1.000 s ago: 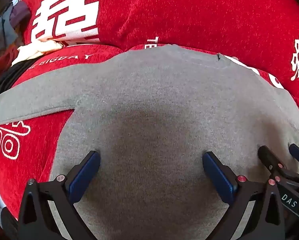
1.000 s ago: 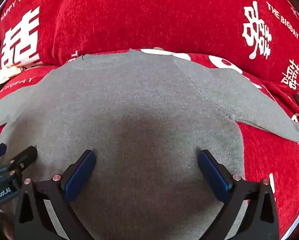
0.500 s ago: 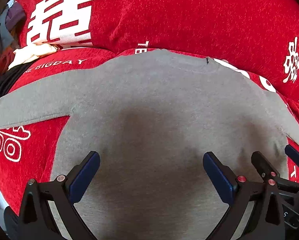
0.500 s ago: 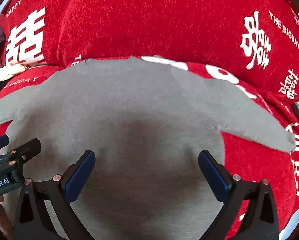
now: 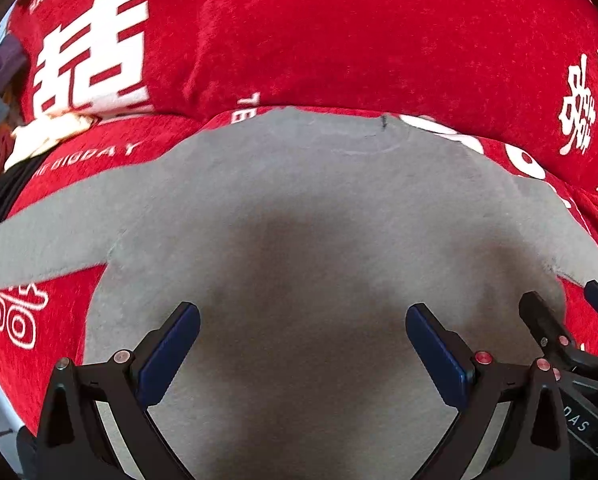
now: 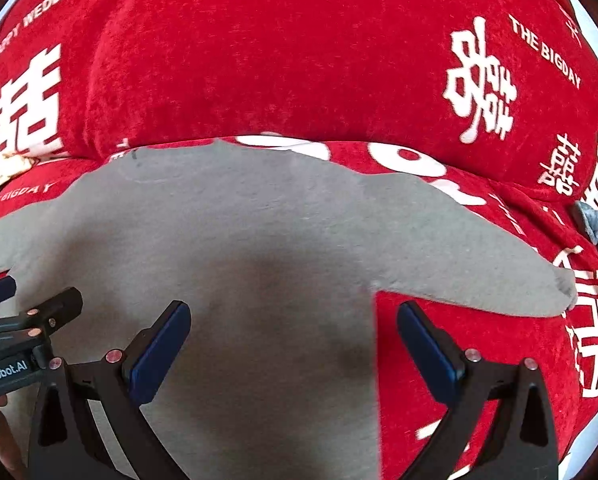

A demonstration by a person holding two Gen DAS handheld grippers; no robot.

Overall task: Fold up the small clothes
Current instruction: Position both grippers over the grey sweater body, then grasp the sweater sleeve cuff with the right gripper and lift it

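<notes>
— Red plush cover with white lettering fills my background. What's on it?

— I see a small gray sweater spread flat on that cover, neckline at 12 o'clock, one sleeve out toward 9 and the other sleeve toward 3.

— And your tools?

— My left tool hangs over the sweater's middle, jaws wide, gripping nothing. My right tool is wide too, straddling the sweater's side edge at 3 o'clock. Each shows at the edge of the other's camera.

— Anything else?

— Cream and dark clothes bunched at 10 o'clock.
</notes>
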